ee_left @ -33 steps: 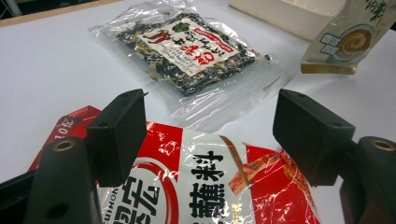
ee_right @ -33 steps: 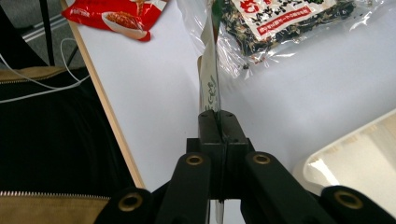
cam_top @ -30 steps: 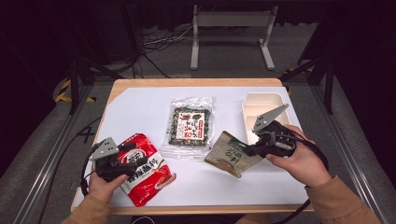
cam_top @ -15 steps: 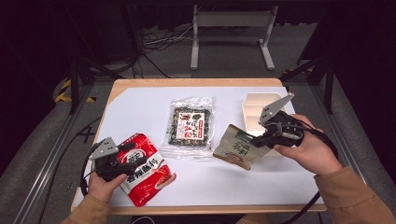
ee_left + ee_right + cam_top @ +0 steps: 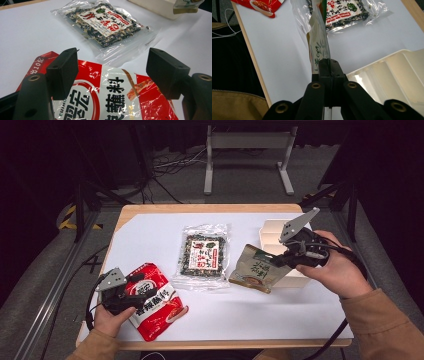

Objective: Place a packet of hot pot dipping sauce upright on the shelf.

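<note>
I have the right gripper point(image 5: 278, 262) clamped tight on the edge of the green-and-tan pouch point(image 5: 256, 269), and its pinched edge runs straight out ahead of my closed jaws in the right gripper view point(image 5: 319, 53), hanging clear of the table. Just beside and under the gripper sits the cream divided tray point(image 5: 274, 231), its slots opening right below my knuckles, so I judge the step in hand to be carrying the pouch over and dropping it into one slot. To do it well, I want to keep the pouch edge-on and upright, line it up with a slot, and lower until its bottom is inside before I release. My left gripper point(image 5: 131, 289) rests with jaws wide apart over the red noodle packet point(image 5: 110, 100), not gripping it; I leave it idle there. The clear seaweed bag point(image 5: 203, 254) lies ahead of it, well out of the path.
</note>
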Action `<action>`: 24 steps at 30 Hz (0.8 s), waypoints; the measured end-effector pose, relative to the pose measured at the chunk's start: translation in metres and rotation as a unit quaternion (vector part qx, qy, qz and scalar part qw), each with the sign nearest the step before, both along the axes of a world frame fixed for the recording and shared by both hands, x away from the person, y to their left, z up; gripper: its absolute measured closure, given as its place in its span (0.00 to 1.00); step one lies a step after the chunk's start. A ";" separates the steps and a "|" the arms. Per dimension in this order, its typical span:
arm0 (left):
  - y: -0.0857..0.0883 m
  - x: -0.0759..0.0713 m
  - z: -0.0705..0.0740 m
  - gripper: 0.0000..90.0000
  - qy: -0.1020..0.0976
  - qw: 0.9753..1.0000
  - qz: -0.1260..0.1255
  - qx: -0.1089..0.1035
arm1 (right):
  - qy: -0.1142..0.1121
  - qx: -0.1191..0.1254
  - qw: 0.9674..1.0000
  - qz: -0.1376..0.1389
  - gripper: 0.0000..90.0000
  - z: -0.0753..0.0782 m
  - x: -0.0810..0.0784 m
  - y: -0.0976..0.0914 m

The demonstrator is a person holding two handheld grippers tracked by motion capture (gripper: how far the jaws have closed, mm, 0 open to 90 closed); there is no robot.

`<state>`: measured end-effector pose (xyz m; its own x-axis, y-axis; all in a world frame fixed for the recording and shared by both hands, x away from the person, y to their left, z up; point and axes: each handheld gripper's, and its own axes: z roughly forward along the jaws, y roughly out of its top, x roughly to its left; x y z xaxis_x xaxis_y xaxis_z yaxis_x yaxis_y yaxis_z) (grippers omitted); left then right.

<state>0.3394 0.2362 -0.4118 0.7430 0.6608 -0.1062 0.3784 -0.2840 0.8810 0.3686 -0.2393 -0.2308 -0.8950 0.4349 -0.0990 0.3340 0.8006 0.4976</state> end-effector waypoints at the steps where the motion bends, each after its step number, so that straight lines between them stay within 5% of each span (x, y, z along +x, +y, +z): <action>1: 0.000 0.000 0.000 0.29 0.001 1.000 0.000 0.000 | -0.002 -0.001 1.000 -0.001 1.00 0.003 0.001 0.000; 24: 0.002 0.001 -0.001 0.29 0.000 1.000 0.004 0.000 | -0.066 -0.006 0.998 -0.023 1.00 0.039 0.034 -0.014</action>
<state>0.3400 0.2379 -0.4123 0.7380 0.6662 -0.1073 0.3813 -0.2806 0.8808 0.4027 -0.2529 -0.1922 -0.8530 0.4734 -0.2198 0.3029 0.7920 0.5300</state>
